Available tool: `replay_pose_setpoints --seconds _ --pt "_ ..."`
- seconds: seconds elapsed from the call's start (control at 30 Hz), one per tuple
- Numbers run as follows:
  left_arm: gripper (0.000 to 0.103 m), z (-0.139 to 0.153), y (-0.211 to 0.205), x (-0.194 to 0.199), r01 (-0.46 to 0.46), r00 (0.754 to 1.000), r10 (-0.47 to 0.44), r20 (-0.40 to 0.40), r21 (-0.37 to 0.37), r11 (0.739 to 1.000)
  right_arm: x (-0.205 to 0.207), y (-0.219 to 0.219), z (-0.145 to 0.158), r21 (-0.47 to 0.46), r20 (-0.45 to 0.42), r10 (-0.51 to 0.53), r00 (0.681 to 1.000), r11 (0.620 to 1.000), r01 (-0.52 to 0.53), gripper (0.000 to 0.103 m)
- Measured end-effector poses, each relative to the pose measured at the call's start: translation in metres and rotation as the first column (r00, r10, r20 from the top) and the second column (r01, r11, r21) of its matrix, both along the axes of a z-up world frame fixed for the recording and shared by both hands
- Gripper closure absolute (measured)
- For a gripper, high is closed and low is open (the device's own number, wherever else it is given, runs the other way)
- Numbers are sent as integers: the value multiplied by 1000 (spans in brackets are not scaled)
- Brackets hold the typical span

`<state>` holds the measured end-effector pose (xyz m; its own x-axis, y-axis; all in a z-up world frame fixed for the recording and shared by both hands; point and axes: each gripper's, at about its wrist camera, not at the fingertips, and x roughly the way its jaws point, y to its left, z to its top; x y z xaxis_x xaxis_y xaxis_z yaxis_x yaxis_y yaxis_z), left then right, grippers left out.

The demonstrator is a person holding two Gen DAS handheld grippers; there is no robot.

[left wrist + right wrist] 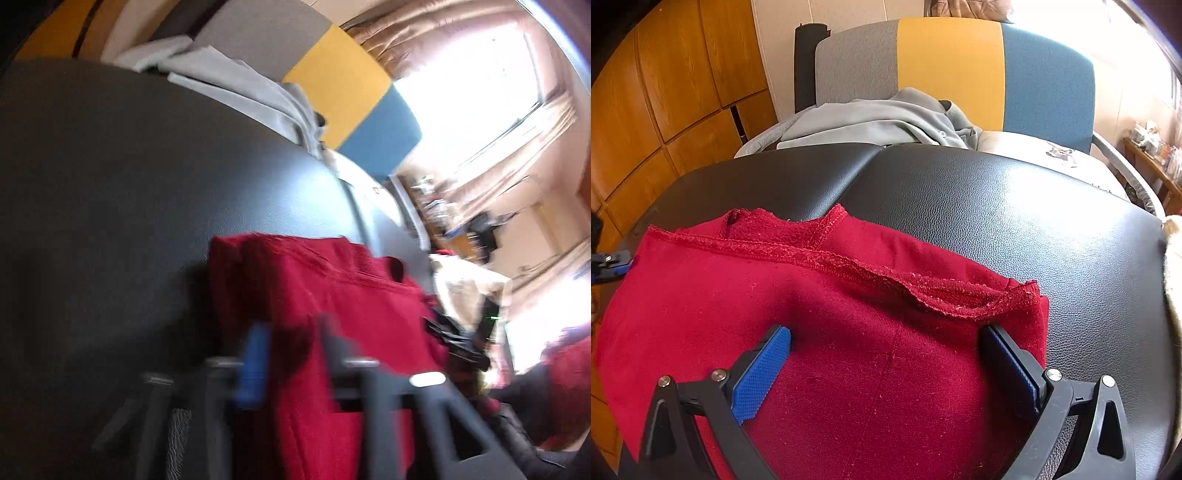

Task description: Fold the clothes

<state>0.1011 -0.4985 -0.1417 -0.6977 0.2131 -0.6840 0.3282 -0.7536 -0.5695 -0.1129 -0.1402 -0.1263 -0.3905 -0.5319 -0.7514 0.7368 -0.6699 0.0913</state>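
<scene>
Pinching red cloth (295,288), the blurred left gripper (291,354) is clamping shut while the right gripper (886,350) is resting wide open on the garment, which is lying lengthwise across the black table (997,199), its near part cut off.

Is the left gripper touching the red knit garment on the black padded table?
Touching. In the left wrist view the left gripper is shut on a fold of the red knit garment, cloth pinched between its fingers.
</scene>
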Motion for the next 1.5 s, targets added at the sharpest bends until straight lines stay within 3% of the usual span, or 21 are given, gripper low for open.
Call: replay_pose_setpoints --seconds 0.1,0.17,0.23,0.4,0.5,0.63,0.73,0.8,0.87,0.93,0.97,1.0,1.07,1.33,1.5 --pt "96 -13 3 9 -51 995 58 83 -80 995 0 0 0 -2 -1 2 1000 1000 -2 0" --pt "95 -23 -9 18 -99 994 99 50 12 995 0 0 0 -4 -2 4 1000 1000 -4 0" --pt "92 -21 -13 22 -133 991 133 24 39 990 0 0 0 -5 -1 5 1000 1000 -5 0" --pt "58 -11 -18 26 -167 985 166 40 19 986 -1 1 0 -12 2 5 1000 1000 -5 0" --pt "49 -8 -28 32 -174 984 173 31 55 983 -1 2 0 -14 3 6 1000 1000 -6 0" --pt "45 -16 -29 22 -108 992 104 73 45 993 -1 3 0 -17 5 7 1000 1000 -7 0" --pt "43 -18 -20 6 -35 998 33 49 39 999 -2 3 1 -18 5 8 1000 1000 -8 0" --pt "30 -20 -12 -2 -4 1000 3 26 26 1000 -2 3 1 -19 5 9 1000 1000 -8 0" --pt "22 -17 4 -13 36 999 -34 31 -57 998 -3 4 1 -26 9 9 1000 1000 -9 0" --pt "26 -14 19 -20 82 995 -71 77 -162 983 -3 5 1 -34 14 9 1000 999 -9 0" --pt "61 -13 23 -23 102 992 -88 89 -172 980 -3 5 1 -36 15 10 1000 999 -9 0" --pt "79 -13 20 -21 106 992 -97 82 -102 989 -4 5 1 -39 17 10 1000 999 -9 0" --pt "81 -15 9 -16 58 995 -57 80 -13 998 -3 5 1 -40 17 10 1000 999 -9 0" --pt "82 -6 11 -14 35 994 -29 104 -54 998 -3 4 2 -33 22 14 1000 999 -13 0" --pt "83 8 5 -16 10 994 -1 112 -87 996 -4 15 14 -116 132 110 985 989 -95 0"
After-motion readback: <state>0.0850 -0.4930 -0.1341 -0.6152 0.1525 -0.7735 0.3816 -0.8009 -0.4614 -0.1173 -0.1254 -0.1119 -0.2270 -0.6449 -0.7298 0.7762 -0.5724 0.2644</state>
